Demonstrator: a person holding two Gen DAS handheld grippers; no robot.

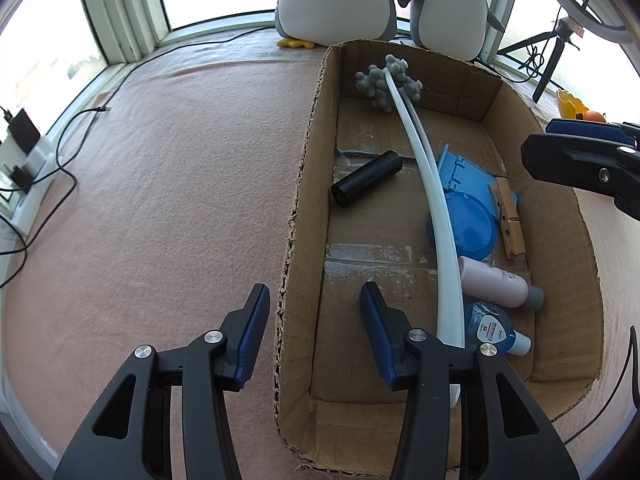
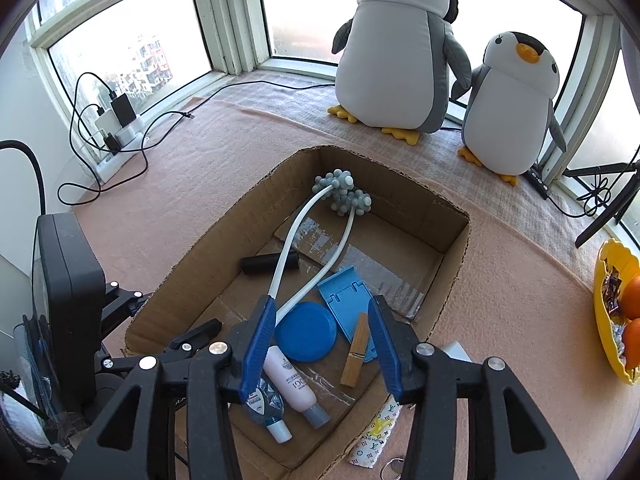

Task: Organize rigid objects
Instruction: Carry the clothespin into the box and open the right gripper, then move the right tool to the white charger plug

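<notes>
An open cardboard box (image 1: 308, 184) (image 2: 452, 264) lies on the pink felt. Inside are a white-handled massager (image 1: 424, 184) (image 2: 288, 248) with grey knobbed balls, a black cylinder (image 1: 366, 178) (image 2: 260, 264), a blue disc (image 1: 470, 228) (image 2: 306, 336), a blue plastic stand (image 1: 460, 170) (image 2: 346, 296), a wooden clothespin (image 1: 508, 220) (image 2: 356, 352), a pink bottle (image 1: 496, 284) (image 2: 294, 388) and a blue sanitizer bottle (image 1: 486, 328) (image 2: 264, 408). My left gripper (image 1: 314, 292) is open, straddling the box's left wall without pressing it. My right gripper (image 2: 320, 308) hangs open over the disc and clothespin, holding nothing.
Two plush penguins (image 2: 396, 48) stand by the window behind the box. A yellow bowl with oranges (image 2: 612, 312) sits at the right. Chargers and cables (image 2: 116, 128) lie at the left. A patterned white item (image 2: 378, 428) rests outside the box's near corner. A tripod (image 1: 552, 60) stands at the back right.
</notes>
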